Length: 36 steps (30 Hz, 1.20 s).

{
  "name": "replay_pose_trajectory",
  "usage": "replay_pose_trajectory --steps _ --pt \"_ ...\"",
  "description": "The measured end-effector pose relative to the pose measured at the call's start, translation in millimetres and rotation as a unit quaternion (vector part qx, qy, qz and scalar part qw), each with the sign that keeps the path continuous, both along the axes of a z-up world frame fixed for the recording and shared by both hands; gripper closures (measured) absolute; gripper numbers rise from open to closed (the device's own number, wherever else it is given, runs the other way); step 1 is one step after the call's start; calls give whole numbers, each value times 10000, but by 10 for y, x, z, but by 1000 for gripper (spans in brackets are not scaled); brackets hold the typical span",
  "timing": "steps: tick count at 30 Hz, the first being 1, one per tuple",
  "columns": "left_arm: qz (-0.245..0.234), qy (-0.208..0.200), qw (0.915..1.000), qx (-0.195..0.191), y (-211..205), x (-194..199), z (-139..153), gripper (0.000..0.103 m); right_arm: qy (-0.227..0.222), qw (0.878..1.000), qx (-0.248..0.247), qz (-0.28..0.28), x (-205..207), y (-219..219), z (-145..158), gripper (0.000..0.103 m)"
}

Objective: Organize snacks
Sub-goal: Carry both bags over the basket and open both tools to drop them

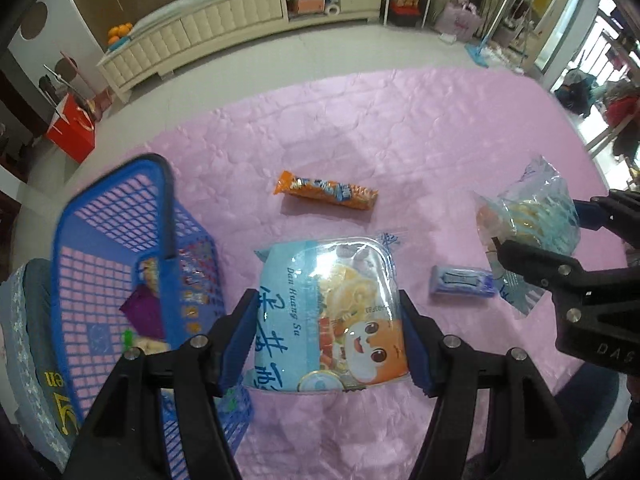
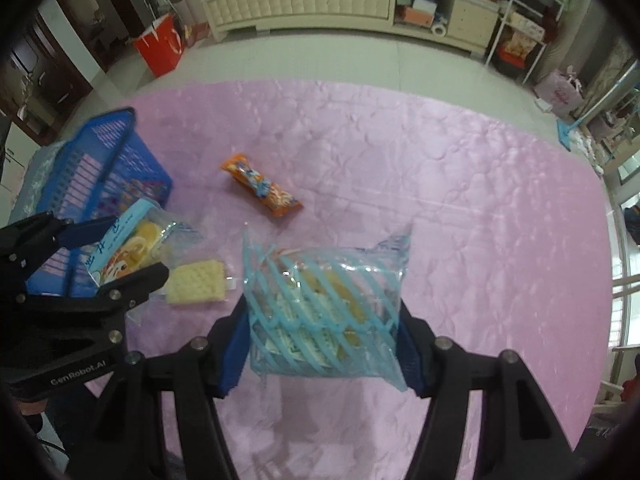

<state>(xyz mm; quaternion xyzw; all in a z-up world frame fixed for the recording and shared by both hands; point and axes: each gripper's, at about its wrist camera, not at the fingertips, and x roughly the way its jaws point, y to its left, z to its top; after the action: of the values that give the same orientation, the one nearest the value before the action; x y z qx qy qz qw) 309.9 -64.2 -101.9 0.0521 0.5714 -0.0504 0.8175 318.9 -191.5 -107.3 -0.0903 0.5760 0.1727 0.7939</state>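
My left gripper (image 1: 326, 340) is shut on a light blue cartoon snack bag (image 1: 328, 304), held above the pink cloth beside the blue mesh basket (image 1: 100, 240). It shows in the right wrist view too (image 2: 108, 248), holding the same bag (image 2: 128, 248). My right gripper (image 2: 322, 344) is shut on a clear bag with blue stripes (image 2: 324, 312), also seen in the left wrist view (image 1: 528, 232). An orange snack bar (image 1: 326, 191) (image 2: 262, 190) lies on the cloth further out. The basket (image 2: 92, 160) holds several snacks.
A small blue packet (image 1: 462, 280) lies on the pink tablecloth (image 1: 400, 128) between the grippers. A pale cracker pack (image 2: 196, 282) lies by the left gripper. Beyond the table's far edge are a cream cabinet (image 1: 224, 28) and a red bag (image 1: 74, 130).
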Motion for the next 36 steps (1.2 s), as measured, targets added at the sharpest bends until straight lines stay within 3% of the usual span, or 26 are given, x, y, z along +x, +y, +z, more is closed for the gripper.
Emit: replay_pose_trajectory --steps 8,15,25,36 --pt "-120 -517 9986 -86 278 -427 508 40 -397 9991 109 70 -337 167 445 36" --pt "170 -710 9973 -30 840 -654 766 40 -566 9973 170 441 -474 626 655 36" --pt "731 -664 9951 80 1691 -733 806 40 -405 9942 259 958 -459 1350 557 36" --pt "1014 -435 9939 15 2303 -660 520 40 -220 9895 150 1423 -330 2048 346 36"
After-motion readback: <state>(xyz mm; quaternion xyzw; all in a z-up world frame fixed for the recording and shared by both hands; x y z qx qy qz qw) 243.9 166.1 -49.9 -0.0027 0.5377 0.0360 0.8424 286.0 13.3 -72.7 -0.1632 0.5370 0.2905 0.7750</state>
